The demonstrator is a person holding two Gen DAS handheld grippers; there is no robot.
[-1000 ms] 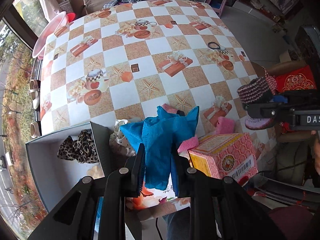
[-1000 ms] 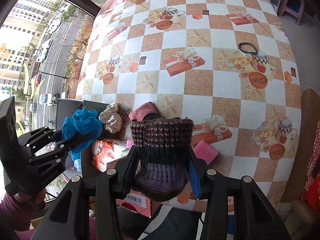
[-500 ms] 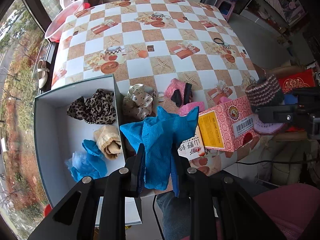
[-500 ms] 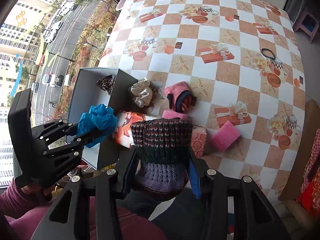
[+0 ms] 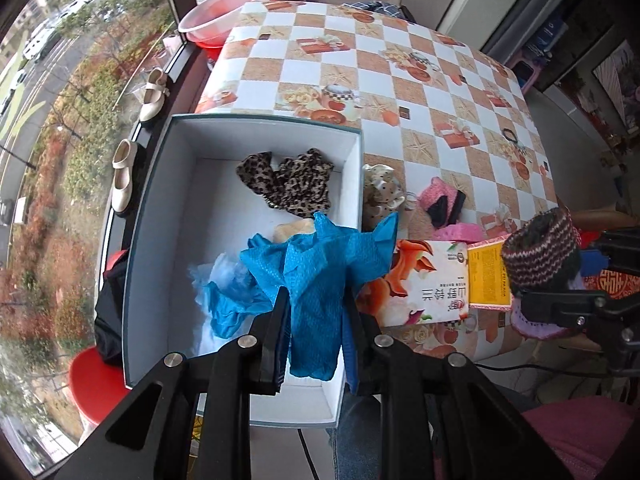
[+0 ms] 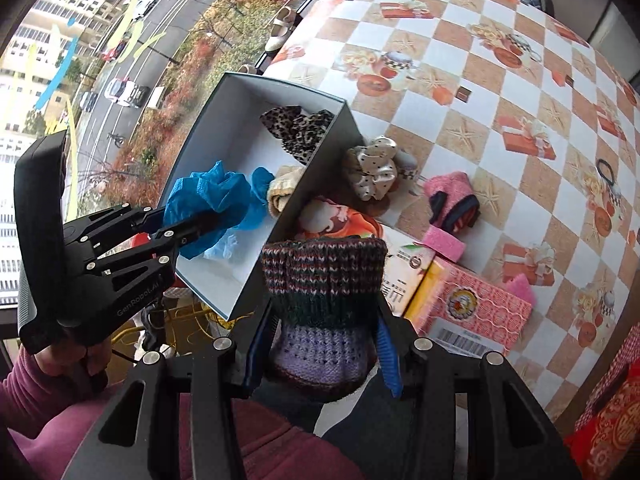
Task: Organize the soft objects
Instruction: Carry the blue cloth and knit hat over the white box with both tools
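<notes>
My left gripper is shut on a crumpled blue cloth and hangs over the near end of an open white box. Inside the box lie a leopard-print scrunchie, a beige piece and a pale blue cloth. My right gripper is shut on a striped knitted hat, held above the table's near edge beside the box. The left gripper with its blue cloth shows at the left of the right wrist view.
On the checked tablecloth lie a polka-dot scrunchie, a pink knitted piece, a pink sponge, a pink carton and a flat printed carton. A hair tie lies far right. Shoes sit on the windowsill.
Both grippers have swung left across the table's near edge with their loads. The left one now hangs over the white box; the right one has come up beside the box.
</notes>
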